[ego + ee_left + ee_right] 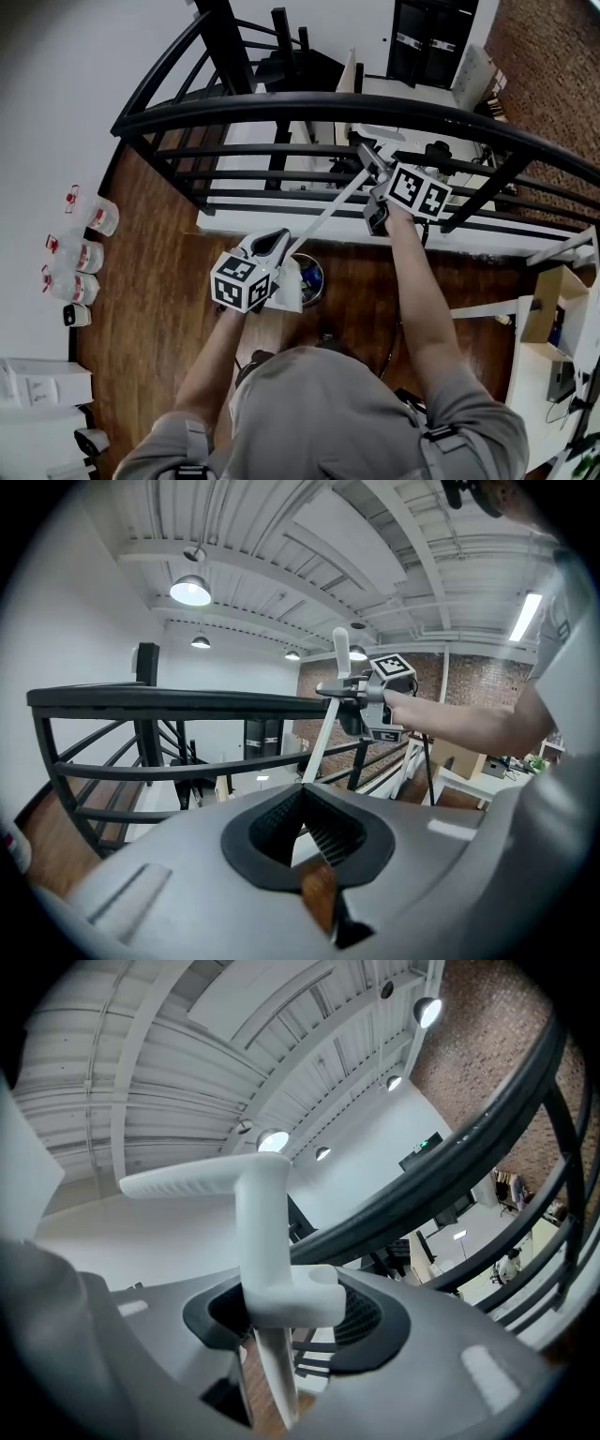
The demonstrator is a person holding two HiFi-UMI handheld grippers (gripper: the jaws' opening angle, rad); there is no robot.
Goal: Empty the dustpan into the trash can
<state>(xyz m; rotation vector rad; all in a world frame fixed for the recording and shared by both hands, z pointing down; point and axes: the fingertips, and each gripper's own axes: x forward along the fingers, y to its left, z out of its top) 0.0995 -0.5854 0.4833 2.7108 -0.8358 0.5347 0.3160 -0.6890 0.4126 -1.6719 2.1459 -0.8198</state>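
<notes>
White dustpan (pixel 326 215); red bottle labels (pixel 84 256) unreadable

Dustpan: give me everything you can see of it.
White long-handled dustpan, plastic by the look. A slim, straight handle rises at a tilt to a crossbar grip at its top. The right gripper is shut on the handle just under that grip. The left gripper is shut on its lower end, near the pan. The pan hangs at the trash can rim, seen from above. Its contents are not visible.
</notes>
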